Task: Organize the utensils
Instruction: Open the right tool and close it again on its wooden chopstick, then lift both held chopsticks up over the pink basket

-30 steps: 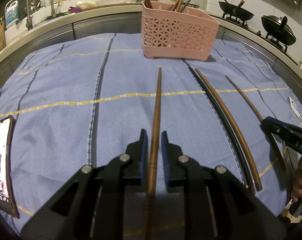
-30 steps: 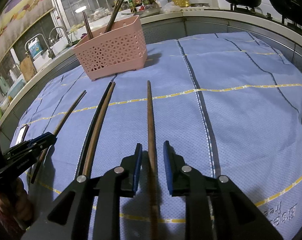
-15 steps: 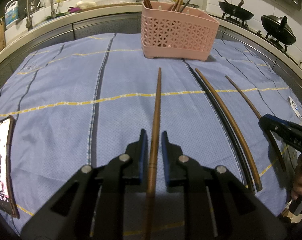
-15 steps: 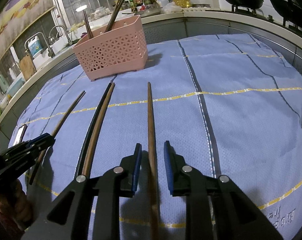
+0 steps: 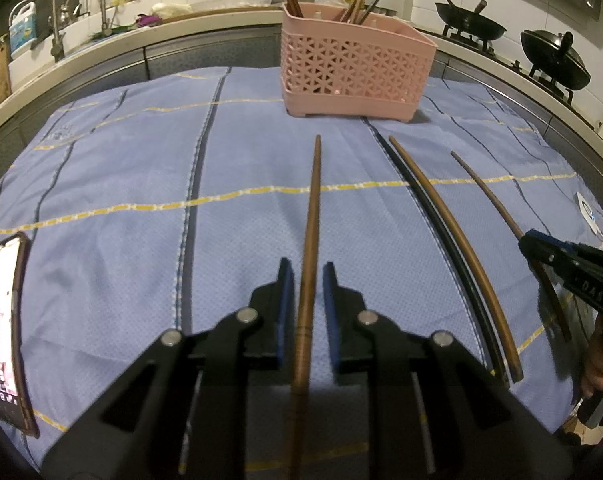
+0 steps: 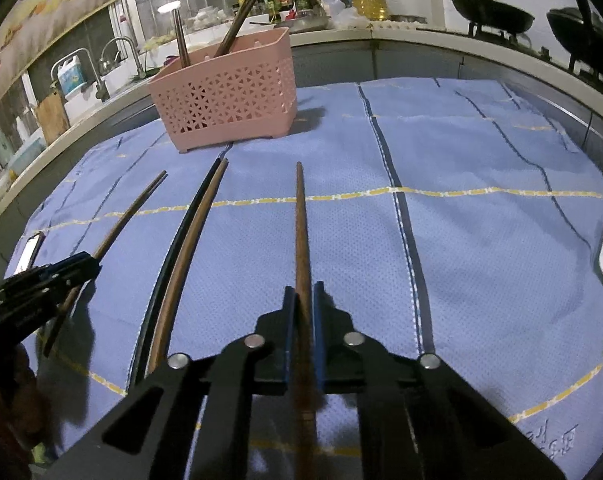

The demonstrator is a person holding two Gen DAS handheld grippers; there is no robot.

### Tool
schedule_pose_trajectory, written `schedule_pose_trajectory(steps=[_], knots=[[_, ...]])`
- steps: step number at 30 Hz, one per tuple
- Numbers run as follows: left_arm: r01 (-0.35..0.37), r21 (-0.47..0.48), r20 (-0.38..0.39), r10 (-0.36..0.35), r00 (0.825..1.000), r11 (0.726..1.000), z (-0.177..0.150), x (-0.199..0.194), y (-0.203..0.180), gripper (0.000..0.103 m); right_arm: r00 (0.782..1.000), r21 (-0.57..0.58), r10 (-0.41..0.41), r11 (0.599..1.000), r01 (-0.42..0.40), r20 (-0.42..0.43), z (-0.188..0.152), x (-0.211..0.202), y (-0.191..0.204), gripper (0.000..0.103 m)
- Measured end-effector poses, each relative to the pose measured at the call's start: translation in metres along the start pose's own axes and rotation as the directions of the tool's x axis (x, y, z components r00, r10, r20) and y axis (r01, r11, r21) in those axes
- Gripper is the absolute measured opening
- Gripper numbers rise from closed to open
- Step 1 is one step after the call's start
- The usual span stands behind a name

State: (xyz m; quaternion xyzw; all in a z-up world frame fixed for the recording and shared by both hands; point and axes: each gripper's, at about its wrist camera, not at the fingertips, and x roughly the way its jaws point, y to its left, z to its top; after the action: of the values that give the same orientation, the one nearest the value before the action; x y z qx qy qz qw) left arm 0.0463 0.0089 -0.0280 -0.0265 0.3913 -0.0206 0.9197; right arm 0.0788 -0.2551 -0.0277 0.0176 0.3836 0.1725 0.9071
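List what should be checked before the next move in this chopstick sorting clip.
1. Right gripper clamped on its chopstick: ok; its jaws have just been closing and the pads press on it.
2. Left gripper clamped on the left chopstick: not ok; gaps show on both sides.
3. Basket upright: ok.
4. Spare chopsticks apart from both grippers: ok.
5. Phone away from the left gripper: ok.
6. Free slot in the basket: cannot tell.

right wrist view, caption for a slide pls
Right gripper jaws shut on a brown wooden chopstick lying toward the pink plastic basket.
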Motion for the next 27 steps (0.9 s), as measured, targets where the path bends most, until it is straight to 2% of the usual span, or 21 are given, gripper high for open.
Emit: schedule_pose_trajectory(steps=[22,27], knots=[[-0.001,0.001,0.0,0.001,1.0,1.0,-0.0001,0.0,0.0,0.015,0.999,0.04,0.032,0.999,-0.032,-0.016,-0.0063,-0.0073,-0.0063,0.008],[0.0,0.0,0.0,0.0,1.0,1.0,-0.0001,0.0001,-0.0001,0.015,0.999,0.018,0.037,0.999,-0.037,-0.023,-0.0035,-0.0055,-0.0031,0.016]])
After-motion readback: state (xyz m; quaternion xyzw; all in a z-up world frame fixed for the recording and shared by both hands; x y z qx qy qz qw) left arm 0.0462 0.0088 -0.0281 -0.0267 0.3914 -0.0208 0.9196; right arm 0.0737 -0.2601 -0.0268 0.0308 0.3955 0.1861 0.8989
